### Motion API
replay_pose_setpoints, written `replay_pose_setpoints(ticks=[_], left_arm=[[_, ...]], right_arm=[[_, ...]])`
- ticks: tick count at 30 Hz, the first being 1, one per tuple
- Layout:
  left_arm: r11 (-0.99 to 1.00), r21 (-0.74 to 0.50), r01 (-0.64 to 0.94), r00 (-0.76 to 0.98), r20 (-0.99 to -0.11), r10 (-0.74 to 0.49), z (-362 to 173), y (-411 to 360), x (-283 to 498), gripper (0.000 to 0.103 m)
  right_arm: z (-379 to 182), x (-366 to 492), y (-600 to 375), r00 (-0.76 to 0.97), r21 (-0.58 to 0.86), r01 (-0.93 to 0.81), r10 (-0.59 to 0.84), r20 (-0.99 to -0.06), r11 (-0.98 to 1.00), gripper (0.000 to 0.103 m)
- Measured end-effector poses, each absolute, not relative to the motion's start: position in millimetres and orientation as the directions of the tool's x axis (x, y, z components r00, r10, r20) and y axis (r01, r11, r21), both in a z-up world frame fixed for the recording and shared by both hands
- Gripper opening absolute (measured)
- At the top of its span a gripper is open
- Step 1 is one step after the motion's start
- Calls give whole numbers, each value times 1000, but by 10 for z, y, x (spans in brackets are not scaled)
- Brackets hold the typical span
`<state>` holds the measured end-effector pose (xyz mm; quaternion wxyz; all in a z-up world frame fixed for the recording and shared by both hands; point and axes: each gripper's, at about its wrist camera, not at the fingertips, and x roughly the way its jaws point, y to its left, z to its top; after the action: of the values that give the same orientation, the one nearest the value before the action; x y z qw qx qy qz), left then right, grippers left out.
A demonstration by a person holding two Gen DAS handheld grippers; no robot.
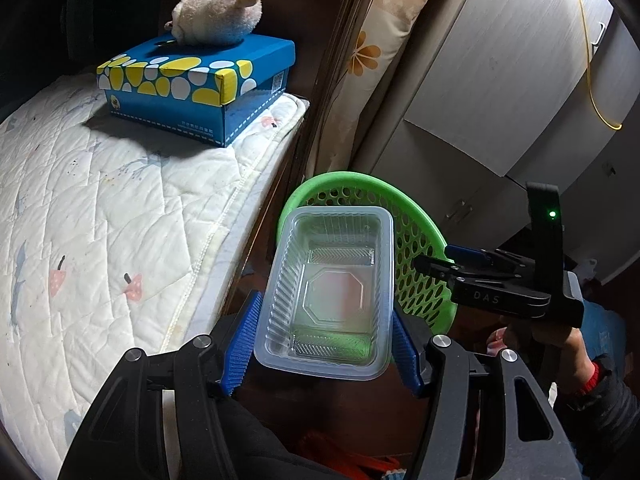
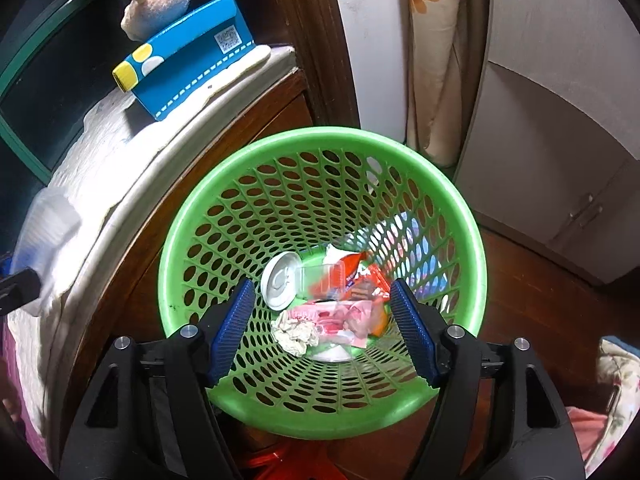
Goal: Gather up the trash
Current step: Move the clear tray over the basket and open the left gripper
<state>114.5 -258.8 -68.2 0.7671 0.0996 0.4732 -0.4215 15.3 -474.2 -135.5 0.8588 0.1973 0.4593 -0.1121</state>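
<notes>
The clear plastic tray (image 1: pixel 328 292) covers most of the green basket (image 1: pixel 420 276) in the left wrist view, so its contents are out of sight there. The right gripper (image 1: pixel 430 262) shows side-on, one jaw behind the other, its gap unreadable. From the right wrist, wrappers (image 2: pixel 352 300) pile over each other in the basket (image 2: pixel 320 412); print too small to read. The left gripper (image 2: pixel 16 290) is cut off at the frame's left edge.

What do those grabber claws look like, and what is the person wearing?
Both the left gripper and right gripper are black plastic with silver bolts and ribbed blue pads. The right one, seen from the side, says "DAS" and shows a green light. The sleeve is dark with a red cuff.
</notes>
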Motion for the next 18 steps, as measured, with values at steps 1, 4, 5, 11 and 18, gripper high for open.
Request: replay_pose_setpoints(ticks=[1,4,5,11,18], left_arm=[[622,-247,743,192,-812,-551,-701,-2627,1143,58],[612,-260,747,167,-818,-551,-764,-2746,1141,58],[610,-260,748,161,-821,-548,-784,-2792,1133,58],[595,-254,763,134,-838,-529,-906,-3069,1095,58],[598,-247,763,115,-857,-502,-1011,-3299,1121,58]], right_arm=[[-1327,137,-4750,560,239,373,-13,-828,897,70],[-1230,66,-4767,581,245,370,-17,-814,896,71],[-1198,41,-4776,587,246,371,-21,-809,896,72],[-1030,-102,-4836,624,272,372,-23,-781,887,73],[-954,-218,-4906,649,304,383,-21,-760,872,73]])
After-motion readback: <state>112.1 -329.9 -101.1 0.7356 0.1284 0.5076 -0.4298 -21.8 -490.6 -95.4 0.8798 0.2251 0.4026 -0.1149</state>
